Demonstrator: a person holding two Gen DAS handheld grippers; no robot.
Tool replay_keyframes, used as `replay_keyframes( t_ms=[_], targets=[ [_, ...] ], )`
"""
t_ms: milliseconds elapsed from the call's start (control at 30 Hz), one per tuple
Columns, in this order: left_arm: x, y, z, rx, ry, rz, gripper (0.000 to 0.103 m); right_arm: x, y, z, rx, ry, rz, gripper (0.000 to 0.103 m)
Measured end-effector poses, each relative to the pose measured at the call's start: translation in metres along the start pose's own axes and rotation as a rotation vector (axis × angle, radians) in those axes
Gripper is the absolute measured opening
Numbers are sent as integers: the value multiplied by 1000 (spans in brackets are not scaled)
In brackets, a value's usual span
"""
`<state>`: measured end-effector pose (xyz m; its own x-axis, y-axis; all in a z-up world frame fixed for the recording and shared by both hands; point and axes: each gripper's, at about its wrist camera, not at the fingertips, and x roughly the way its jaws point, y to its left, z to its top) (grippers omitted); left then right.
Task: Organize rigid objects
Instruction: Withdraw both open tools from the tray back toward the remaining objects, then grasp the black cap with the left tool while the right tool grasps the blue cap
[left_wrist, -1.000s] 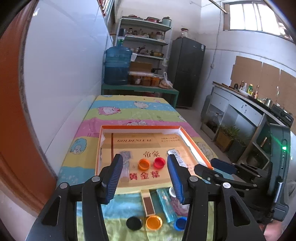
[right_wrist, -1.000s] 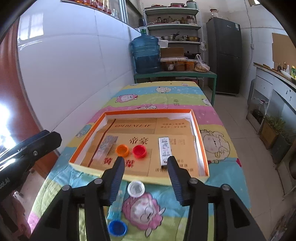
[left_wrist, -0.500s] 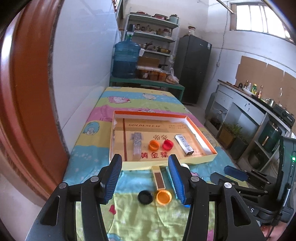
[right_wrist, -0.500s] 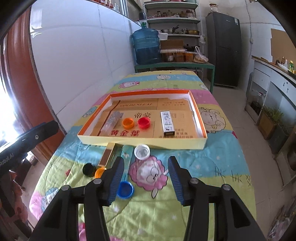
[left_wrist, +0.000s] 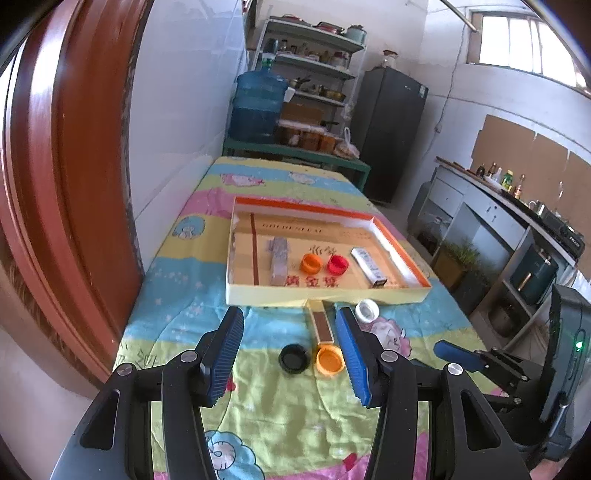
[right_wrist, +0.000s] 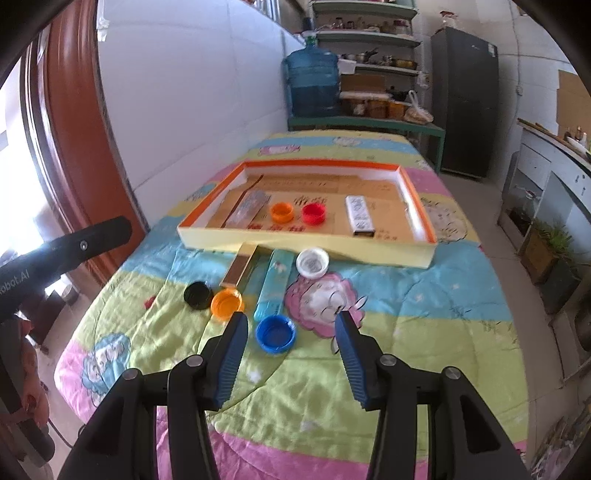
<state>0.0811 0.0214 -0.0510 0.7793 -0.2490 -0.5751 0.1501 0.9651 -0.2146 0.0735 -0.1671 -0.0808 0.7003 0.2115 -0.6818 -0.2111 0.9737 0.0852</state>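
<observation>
Above the cartoon-print quilt (right_wrist: 424, 295), left gripper (left_wrist: 288, 350) and right gripper (right_wrist: 290, 345) hover spread, holding nothing; blue plastic cap (right_wrist: 275, 333) lies before the orange-rimmed cardboard tray (right_wrist: 306, 247), others beside it

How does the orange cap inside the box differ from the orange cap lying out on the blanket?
The orange cap in the box is a deeper orange and sits beside a red cap. The orange cap on the blanket is paler, looks translucent, and touches a black cap. Both are round with the open side up.
</observation>
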Motion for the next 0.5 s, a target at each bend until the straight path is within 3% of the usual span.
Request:
replay_keyframes(
  t_ms=[500],
  targets=[
    [31, 8, -25, 30, 84, -3, 54, 47, 8, -9, -24, 91, -3, 49]
  ],
)
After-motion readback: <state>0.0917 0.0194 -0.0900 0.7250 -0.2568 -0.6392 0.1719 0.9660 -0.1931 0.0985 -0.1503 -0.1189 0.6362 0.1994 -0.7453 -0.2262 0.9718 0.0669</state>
